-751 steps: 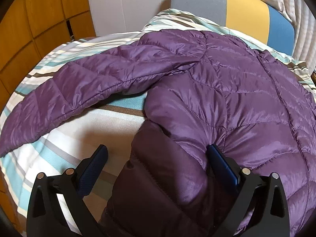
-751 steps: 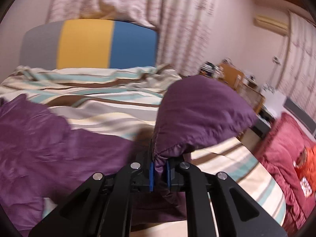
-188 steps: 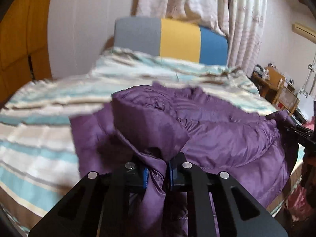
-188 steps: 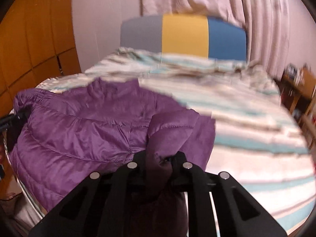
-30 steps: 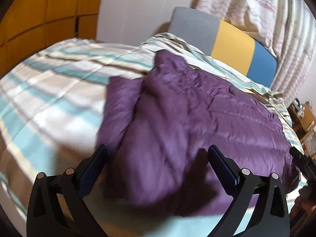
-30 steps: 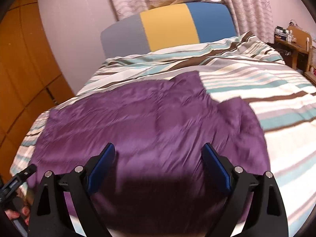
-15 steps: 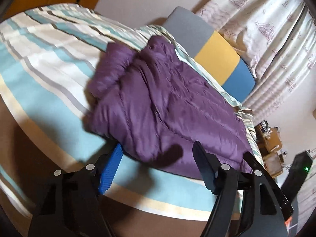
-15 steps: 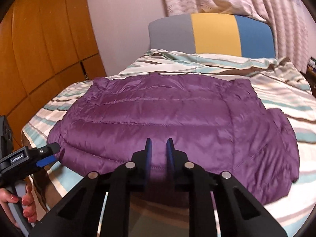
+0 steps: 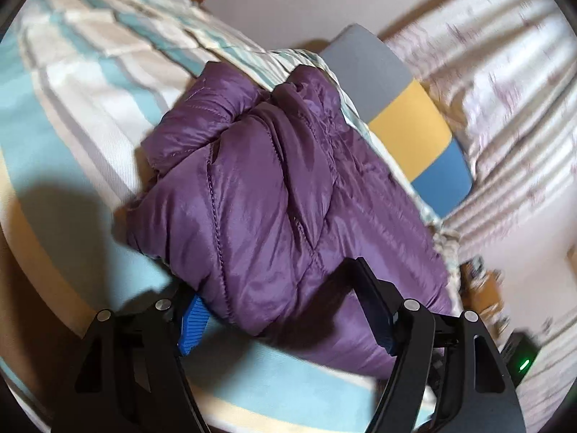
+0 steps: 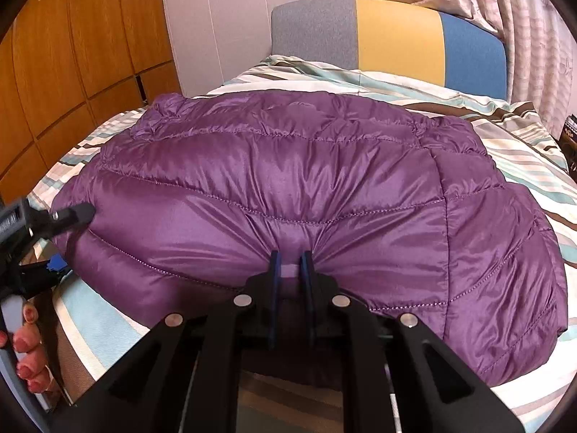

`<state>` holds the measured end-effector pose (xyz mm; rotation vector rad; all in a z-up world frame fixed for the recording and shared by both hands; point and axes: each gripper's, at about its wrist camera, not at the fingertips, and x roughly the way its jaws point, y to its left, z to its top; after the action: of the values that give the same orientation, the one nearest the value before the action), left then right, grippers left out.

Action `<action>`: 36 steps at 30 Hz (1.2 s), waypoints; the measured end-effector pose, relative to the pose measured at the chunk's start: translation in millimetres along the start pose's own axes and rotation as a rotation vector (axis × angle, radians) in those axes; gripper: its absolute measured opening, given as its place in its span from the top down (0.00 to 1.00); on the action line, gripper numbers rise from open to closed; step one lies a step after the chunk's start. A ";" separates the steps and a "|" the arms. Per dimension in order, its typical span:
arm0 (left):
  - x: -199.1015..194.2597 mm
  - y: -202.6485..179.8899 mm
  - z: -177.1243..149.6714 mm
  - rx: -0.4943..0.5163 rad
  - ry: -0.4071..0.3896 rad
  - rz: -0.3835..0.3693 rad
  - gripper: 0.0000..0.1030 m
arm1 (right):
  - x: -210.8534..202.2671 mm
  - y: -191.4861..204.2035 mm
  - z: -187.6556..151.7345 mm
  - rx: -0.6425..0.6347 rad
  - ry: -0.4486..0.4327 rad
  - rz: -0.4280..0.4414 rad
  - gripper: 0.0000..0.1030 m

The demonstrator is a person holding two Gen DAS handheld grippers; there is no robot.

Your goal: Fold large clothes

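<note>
A purple quilted down jacket [image 10: 306,195] lies folded in a thick bundle on the striped bed; it also shows in the left wrist view [image 9: 274,195]. My right gripper [image 10: 288,258] is shut on the jacket's near edge, with fabric pinched between its blue pads. My left gripper [image 9: 285,306] is open, its fingers straddling the jacket's left end without clamping it. The left gripper also shows in the right wrist view [image 10: 65,238] at the jacket's left end, held by a hand.
The striped bedspread [image 10: 523,151] covers the bed. A grey, yellow and blue headboard [image 10: 396,39] stands behind it. Wooden wardrobe panels [image 10: 72,54] are at the left and patterned curtains [image 9: 505,90] at the right. A small cabinet [image 9: 483,285] stands beyond the bed.
My right gripper has moved forward and closed on the jacket's near edge. My left gripper has moved in so that its open fingers straddle the jacket's left end.
</note>
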<state>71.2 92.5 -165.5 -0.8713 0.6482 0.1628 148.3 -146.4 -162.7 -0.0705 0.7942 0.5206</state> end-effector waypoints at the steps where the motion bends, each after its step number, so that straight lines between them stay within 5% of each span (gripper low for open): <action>1: 0.3 0.4 0.7 -0.032 0.004 -0.015 0.30 | 0.4 0.7 -0.5 -0.004 -0.002 -0.005 0.90; 11: 6.5 5.3 10.9 -0.100 0.003 -0.035 0.40 | -2.2 -3.0 -1.1 0.014 -0.010 0.016 0.89; 17: 19.8 13.1 23.5 -0.174 0.009 -0.041 0.65 | -3.1 -2.2 -2.0 0.013 -0.012 0.016 0.89; 21: 5.9 -7.6 22.4 -0.057 -0.031 -0.014 0.79 | -3.7 -2.9 -3.3 0.015 -0.011 0.015 0.89; 36: -31.6 -140.0 -5.1 0.554 -0.216 -0.031 0.80 | -3.9 -11.3 -5.4 0.098 0.010 0.046 0.89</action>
<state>97.8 2.2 -57.0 -0.3236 0.4430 0.0423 147.8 -159.3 -165.4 0.0361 0.8318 0.5242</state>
